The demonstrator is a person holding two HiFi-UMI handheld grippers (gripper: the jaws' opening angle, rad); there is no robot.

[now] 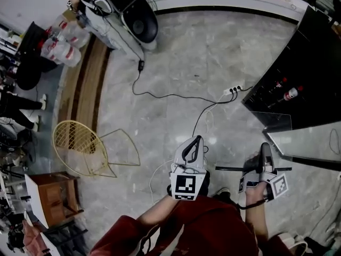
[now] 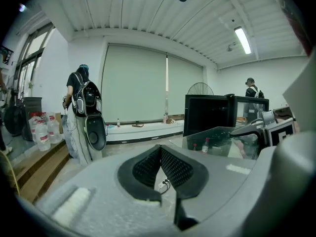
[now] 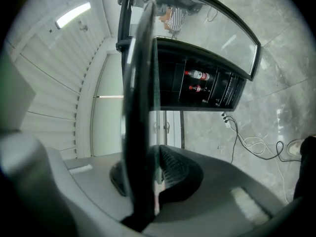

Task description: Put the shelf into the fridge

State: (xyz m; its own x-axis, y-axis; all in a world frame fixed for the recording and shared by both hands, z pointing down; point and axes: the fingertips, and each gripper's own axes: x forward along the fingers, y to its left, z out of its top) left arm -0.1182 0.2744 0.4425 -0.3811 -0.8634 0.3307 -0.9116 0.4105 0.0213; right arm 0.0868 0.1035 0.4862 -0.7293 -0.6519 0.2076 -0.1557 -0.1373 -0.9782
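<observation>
The shelf is a glass pane in a thin black frame. In the head view its front bar point(image 1: 229, 168) runs level just in front of me, at the right. My right gripper point(image 1: 265, 152) is shut on that bar. In the right gripper view the frame point(image 3: 139, 83) rises from the gripper point(image 3: 153, 154) and curves across the top. Through the glass I see the black fridge point(image 3: 207, 90) with bottles inside. The fridge point(image 1: 311, 63) stands ahead on the right, its interior facing me. My left gripper point(image 1: 196, 143), also seen in its own view point(image 2: 160, 152), is shut with nothing in it, left of the shelf.
A power strip point(image 1: 233, 90) with a trailing cable lies on the marble floor ahead. A yellow wire chair point(image 1: 80, 148) and a wooden box point(image 1: 50, 196) stand at the left. A person with a backpack point(image 2: 81, 112) stands by water bottles point(image 2: 40, 132). Another person point(image 2: 252, 89) stands beyond the fridge.
</observation>
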